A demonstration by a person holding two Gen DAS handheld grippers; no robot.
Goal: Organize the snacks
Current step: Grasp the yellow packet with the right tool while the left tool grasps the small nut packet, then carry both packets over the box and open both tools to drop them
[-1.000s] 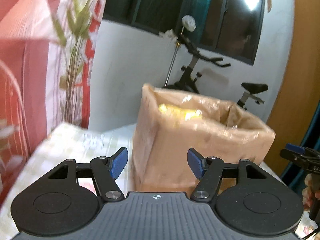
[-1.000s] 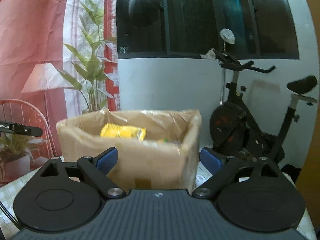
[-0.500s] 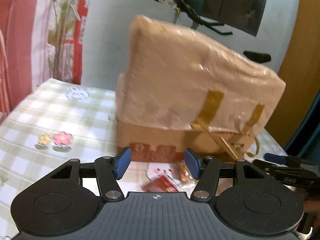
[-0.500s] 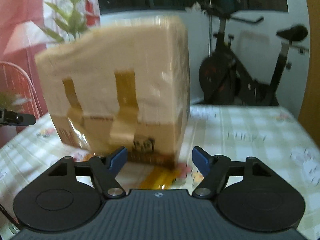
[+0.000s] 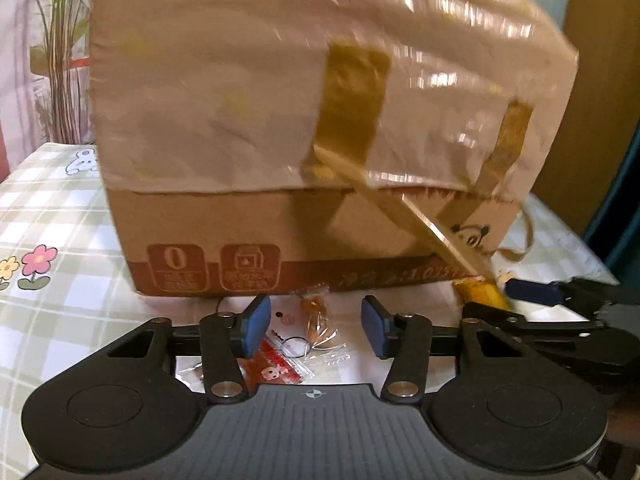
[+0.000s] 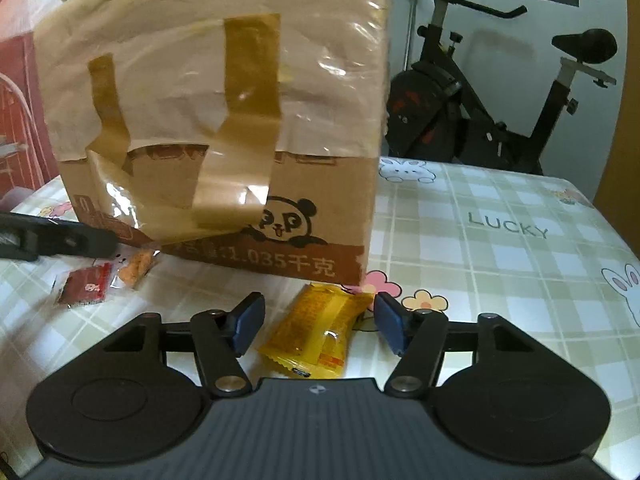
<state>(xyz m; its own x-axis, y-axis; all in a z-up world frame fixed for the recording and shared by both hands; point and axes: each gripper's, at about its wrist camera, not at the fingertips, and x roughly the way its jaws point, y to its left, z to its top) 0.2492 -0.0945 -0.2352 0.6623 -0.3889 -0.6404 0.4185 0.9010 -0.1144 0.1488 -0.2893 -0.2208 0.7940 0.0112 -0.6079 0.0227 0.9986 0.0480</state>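
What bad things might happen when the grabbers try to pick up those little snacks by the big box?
The yellow packet lies close to the cardboard box, so the open right gripper might bump the box. The clear-wrapped snack looks thin and crinkly, so the open left gripper might slip off it or catch the red packet beside it.

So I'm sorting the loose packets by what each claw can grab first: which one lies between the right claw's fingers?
The yellow packet, lying between the open right claw. The red packet and orange snack packet sit off left, by the box.
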